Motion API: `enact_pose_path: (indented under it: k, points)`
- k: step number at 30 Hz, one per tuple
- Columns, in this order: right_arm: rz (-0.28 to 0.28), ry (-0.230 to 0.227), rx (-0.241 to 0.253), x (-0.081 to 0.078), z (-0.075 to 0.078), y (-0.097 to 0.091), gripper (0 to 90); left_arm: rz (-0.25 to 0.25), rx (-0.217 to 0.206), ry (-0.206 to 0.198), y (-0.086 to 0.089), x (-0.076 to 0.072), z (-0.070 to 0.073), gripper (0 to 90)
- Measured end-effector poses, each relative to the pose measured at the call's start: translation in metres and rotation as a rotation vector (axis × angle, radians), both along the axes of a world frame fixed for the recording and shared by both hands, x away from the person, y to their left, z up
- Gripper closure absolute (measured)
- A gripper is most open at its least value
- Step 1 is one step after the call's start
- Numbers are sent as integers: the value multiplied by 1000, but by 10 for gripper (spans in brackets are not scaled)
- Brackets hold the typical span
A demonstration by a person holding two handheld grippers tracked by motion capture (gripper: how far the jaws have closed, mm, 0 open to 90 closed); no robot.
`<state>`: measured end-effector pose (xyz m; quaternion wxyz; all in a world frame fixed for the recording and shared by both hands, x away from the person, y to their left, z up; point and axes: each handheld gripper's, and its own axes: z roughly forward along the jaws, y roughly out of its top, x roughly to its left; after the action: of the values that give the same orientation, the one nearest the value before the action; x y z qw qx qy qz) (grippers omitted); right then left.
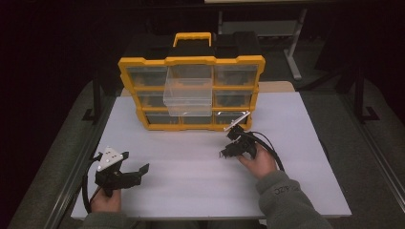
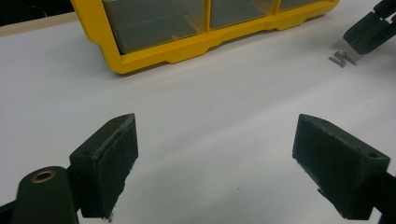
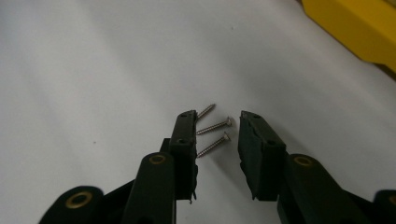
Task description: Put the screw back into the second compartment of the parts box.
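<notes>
Your right gripper point(image 3: 212, 130) sits low over the white bench point(image 1: 191, 181) with its jaws narrowly parted around three small screws point(image 3: 212, 133) lying there, not yet closed on them; whether a jaw touches one is hard to tell. Your left gripper point(image 2: 215, 163) hangs wide open and holding nothing near the bench's front left. Behind the screws stands a yellow drawer box point(image 1: 191, 90), one clear drawer point(image 1: 187, 93) pulled partway out.

Three screws point(image 3: 214, 130) between parted fingers point(image 3: 182, 140) (white table point(image 3: 93, 70))
</notes>
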<state>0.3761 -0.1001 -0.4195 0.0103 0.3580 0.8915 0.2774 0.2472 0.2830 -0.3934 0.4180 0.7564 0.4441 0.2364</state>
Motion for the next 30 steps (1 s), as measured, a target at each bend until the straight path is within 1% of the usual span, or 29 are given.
enact_pose_path:
  k: [1, 2, 3, 4, 5, 7, 8, 9, 11, 13, 14, 16, 17, 20, 24, 27, 30]
  points:
    - [0, 0, 0, 0, 0, 0, 672, 0, 0, 0, 0, 0, 0, 139]
    - [-18, 8, -21, 1, -4, 3, 682, 3, -9, -9, 0, 1, -1, 139]
    - [-18, 8, -21, 1, -4, 3, 682, 4, -5, -7, 0, 1, 0, 139]
    - [-18, 12, -32, 1, -6, 5, 691, 4, -4, -8, 0, 1, 0, 139]
    - [-18, 12, -32, 1, -6, 5, 691, 0, 4, -4, 0, 0, 0, 139]
    - [-24, 7, -51, 0, -7, 8, 704, -2, -1, -7, 0, 0, 0, 139]
    - [-25, 5, -62, -1, -8, 9, 725, 4, -5, -8, 0, 0, 0, 139]
    - [-21, -5, -65, -1, -9, 10, 740, 4, -5, -8, 0, 0, 0, 139]
    - [-21, -8, -71, -1, -9, 10, 748, 5, -11, -11, 0, 1, -1, 139]
    - [-12, -26, -86, -2, -9, 10, 791, 4, -7, -8, 1, 1, 0, 139]
    - [-12, -26, -86, -2, -9, 10, 791, 6, -15, -15, 0, 1, 0, 139]
    - [-5, -37, -95, -2, -9, 11, 805, 5, -4, -8, 0, 0, 1, 139]
    - [-3, -43, -101, -3, -9, 11, 811, 5, -7, -13, 0, 0, 0, 139]
    - [4, -58, -114, -4, -9, 12, 841, 4, -3, -7, 0, 0, 0, 139]
    - [7, -53, -100, -2, -10, 10, 862, 4, -4, -14, 0, 0, 0, 139]
    - [1, -44, -86, -2, -10, 7, 866, 5, -6, -10, 0, 0, 0, 139]
    - [0, -33, -55, 0, -11, 2, 870, 4, -6, -12, 0, 0, 0, 139]
